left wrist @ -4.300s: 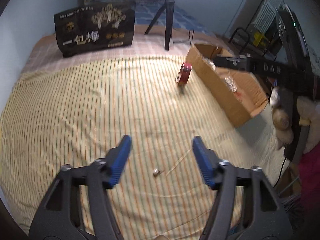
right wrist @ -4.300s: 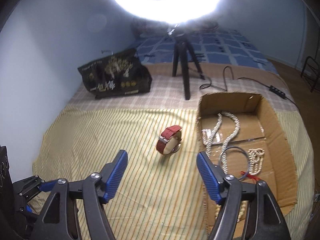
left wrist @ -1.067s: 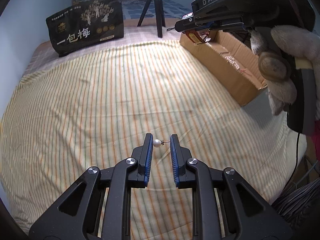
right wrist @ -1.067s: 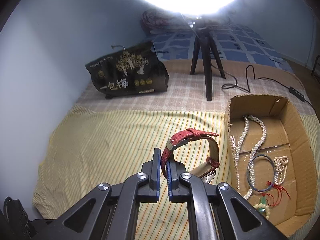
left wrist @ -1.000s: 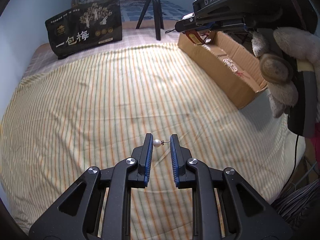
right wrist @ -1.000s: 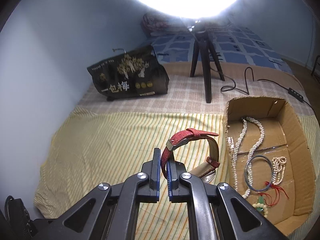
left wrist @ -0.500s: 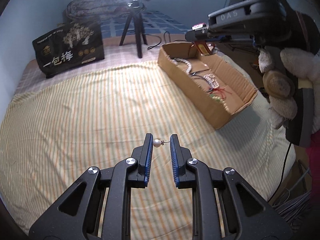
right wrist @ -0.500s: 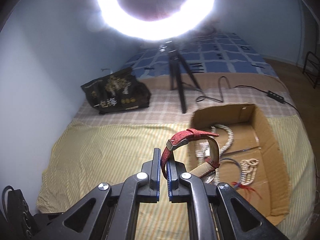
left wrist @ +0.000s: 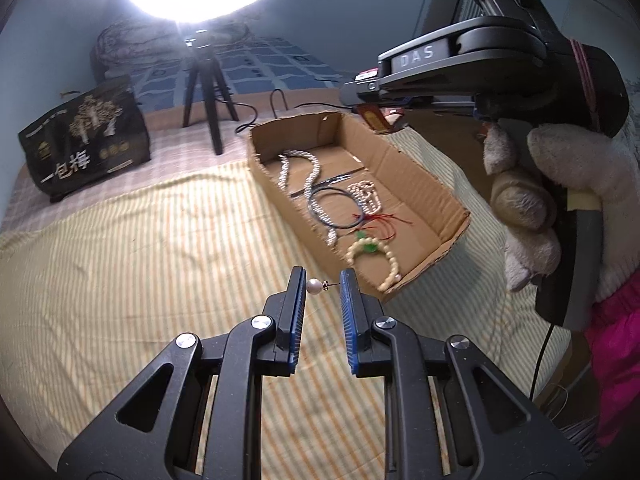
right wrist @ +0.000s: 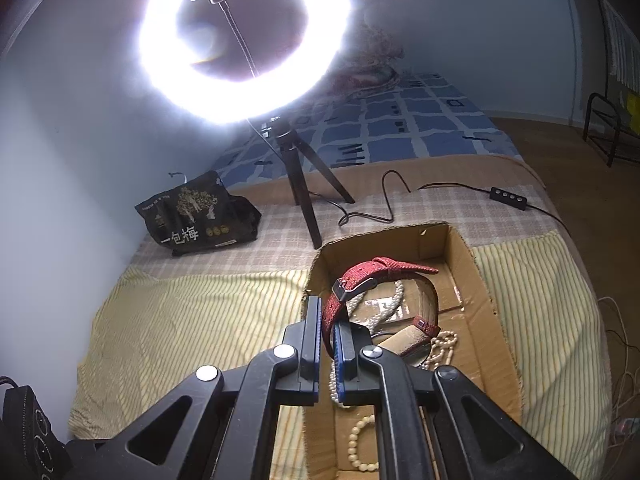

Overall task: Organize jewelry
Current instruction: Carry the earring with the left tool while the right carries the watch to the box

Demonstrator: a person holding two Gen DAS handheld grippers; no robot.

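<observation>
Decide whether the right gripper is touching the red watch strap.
Touching. The right wrist view shows the right gripper with its blue pads clamped on the red watch strap, no gap.

Ring light (right wrist: 244, 40), black snack bag (left wrist: 86, 146)

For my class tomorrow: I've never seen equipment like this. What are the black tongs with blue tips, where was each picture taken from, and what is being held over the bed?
No robot here: a person holds a two-finger gripper in each hand, each carrying a wide-angle camera looking along its fingers. The left gripper, seen by its own camera, has its jaws shut on a pearl pendant. That view also shows the right gripper in a gloved hand. The right camera shows the right gripper's jaws shut on a red watch above a cardboard box holding pearl strands and a bangle. The box sits on a striped bedsheet, with a ring light behind.
</observation>
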